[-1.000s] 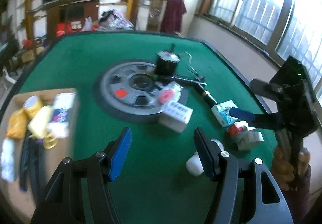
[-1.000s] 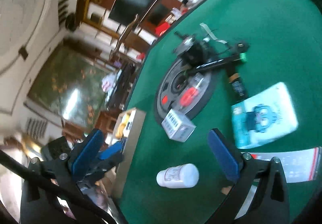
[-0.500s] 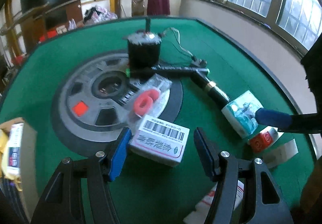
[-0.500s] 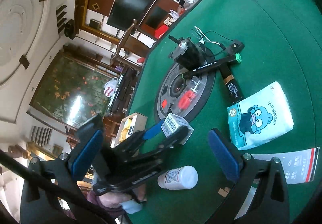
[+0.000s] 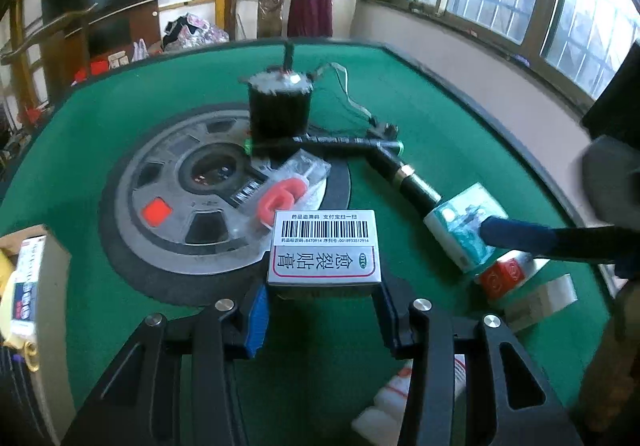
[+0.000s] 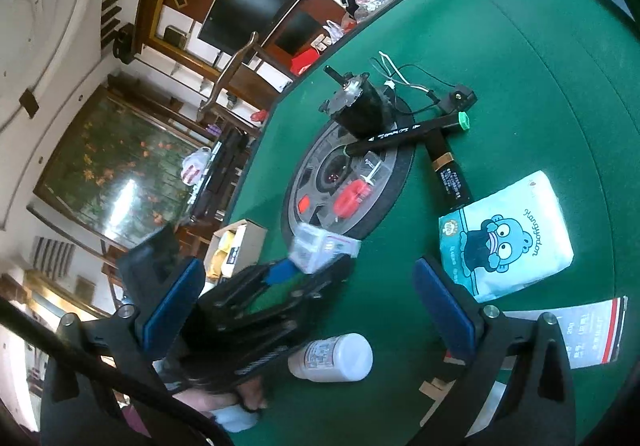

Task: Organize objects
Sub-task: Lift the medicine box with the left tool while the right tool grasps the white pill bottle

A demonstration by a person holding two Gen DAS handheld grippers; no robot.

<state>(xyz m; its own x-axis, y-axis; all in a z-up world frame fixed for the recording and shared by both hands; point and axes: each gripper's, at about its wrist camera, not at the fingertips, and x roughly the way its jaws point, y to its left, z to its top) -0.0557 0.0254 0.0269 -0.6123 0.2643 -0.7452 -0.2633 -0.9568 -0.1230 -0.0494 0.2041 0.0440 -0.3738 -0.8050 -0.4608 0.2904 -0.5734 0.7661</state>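
Observation:
My left gripper (image 5: 322, 310) is shut on a white medicine box (image 5: 323, 248) with a barcode, at the near edge of the grey wheel disc (image 5: 188, 201). The same gripper and box (image 6: 322, 252) show in the right wrist view. My right gripper (image 6: 308, 306) is open and empty above the green table, with a white pill bottle (image 6: 334, 358) lying between its fingers' line. A teal tissue pack (image 6: 506, 236) lies right of it. A cardboard box (image 5: 24, 294) with packed items sits at the left.
A black motor (image 5: 280, 107) with wires, a black marker (image 5: 324, 141), a battery (image 5: 408, 181) and a bagged red part (image 5: 280, 197) lie on or near the disc. A red-and-white box (image 5: 508, 274) and a leaflet (image 6: 580, 330) lie at the right.
My left gripper moved forward to the medicine box and closed on it. My right gripper stayed open and nearly still.

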